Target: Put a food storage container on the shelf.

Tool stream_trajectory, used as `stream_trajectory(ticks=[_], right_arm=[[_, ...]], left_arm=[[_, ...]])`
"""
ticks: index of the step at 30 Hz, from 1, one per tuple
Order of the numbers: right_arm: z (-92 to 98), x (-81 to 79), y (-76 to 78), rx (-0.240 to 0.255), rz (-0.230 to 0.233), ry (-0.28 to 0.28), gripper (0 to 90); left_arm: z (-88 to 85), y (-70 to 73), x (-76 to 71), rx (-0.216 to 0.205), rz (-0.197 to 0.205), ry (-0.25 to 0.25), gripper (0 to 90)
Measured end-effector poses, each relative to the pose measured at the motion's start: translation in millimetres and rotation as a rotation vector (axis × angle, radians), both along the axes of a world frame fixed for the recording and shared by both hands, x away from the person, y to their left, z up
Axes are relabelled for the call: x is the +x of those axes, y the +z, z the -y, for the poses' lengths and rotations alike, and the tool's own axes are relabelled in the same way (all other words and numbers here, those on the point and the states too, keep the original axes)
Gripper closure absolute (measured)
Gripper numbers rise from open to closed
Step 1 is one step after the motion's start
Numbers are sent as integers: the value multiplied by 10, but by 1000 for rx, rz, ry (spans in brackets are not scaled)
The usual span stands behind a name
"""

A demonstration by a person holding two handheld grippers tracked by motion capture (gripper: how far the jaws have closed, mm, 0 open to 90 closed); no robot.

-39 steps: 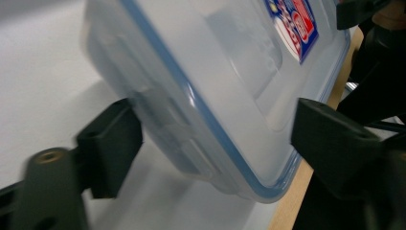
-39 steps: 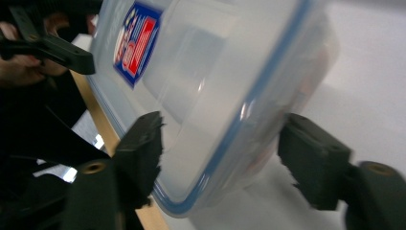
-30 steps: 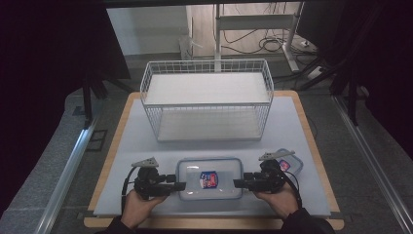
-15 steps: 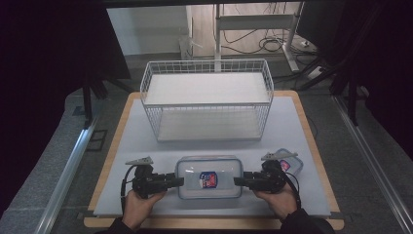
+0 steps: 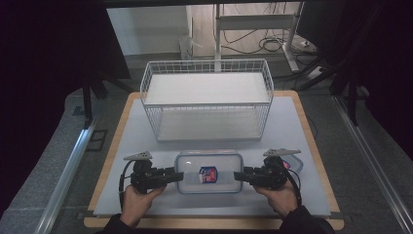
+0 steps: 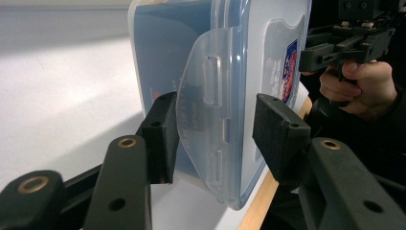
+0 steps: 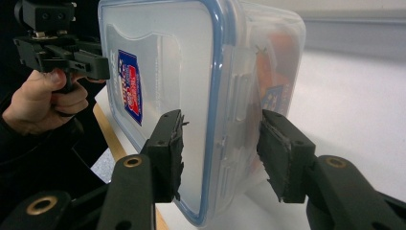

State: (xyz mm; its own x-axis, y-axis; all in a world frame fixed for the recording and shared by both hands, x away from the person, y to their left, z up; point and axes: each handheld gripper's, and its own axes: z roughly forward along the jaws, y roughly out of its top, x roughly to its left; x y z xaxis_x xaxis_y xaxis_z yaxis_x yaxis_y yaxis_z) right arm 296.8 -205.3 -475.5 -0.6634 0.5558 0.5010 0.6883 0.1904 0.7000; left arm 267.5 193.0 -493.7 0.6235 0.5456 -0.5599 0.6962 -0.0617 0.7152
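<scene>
Clear plastic, edged in blue, is what both hands are working on: a lidded food container [image 5: 209, 172] lies flat near the front edge of the desk [image 5: 302, 122], about midway along it, with a small red and blue label on its lid. The left gripper [image 5: 179, 176] comes at it from the left end and the right gripper [image 5: 238, 176] from the right end, each held level by a hand [image 5: 138, 200] reaching in over the front edge. The jaws of both have just been closing. In the left gripper view the jaws stand either side of the container's end, where a translucent latch flap [image 6: 206, 115] sticks outward; one pad [image 6: 163, 129] lies against the flap and the other stands a little clear of the lid, so nothing is pinched. In the right gripper view the jaws straddle the other end over its latch [image 7: 237, 110], both pads [image 7: 170, 143] close by the plastic with a sliver of gap, and something orange shows dimly through the wall. Just beyond the right hand, near the right edge of the desk, a second small clear lid or tub [image 5: 292, 165] lies partly hidden. Farther back, towards the rear edge, a white wire basket [image 5: 207, 100] stands upright on the desk.
</scene>
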Motion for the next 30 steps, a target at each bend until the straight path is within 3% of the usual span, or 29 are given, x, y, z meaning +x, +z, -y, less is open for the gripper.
stream_trajectory(ticks=[16, 30], right_arm=[[-24, 140, 247, 6, 53, 9, 521], [-35, 365, 618, 40, 99, 9, 521]], left_arm=[[12, 286, 97, 34, 53, 26, 513], [-23, 672, 288, 27, 114, 26, 518]])
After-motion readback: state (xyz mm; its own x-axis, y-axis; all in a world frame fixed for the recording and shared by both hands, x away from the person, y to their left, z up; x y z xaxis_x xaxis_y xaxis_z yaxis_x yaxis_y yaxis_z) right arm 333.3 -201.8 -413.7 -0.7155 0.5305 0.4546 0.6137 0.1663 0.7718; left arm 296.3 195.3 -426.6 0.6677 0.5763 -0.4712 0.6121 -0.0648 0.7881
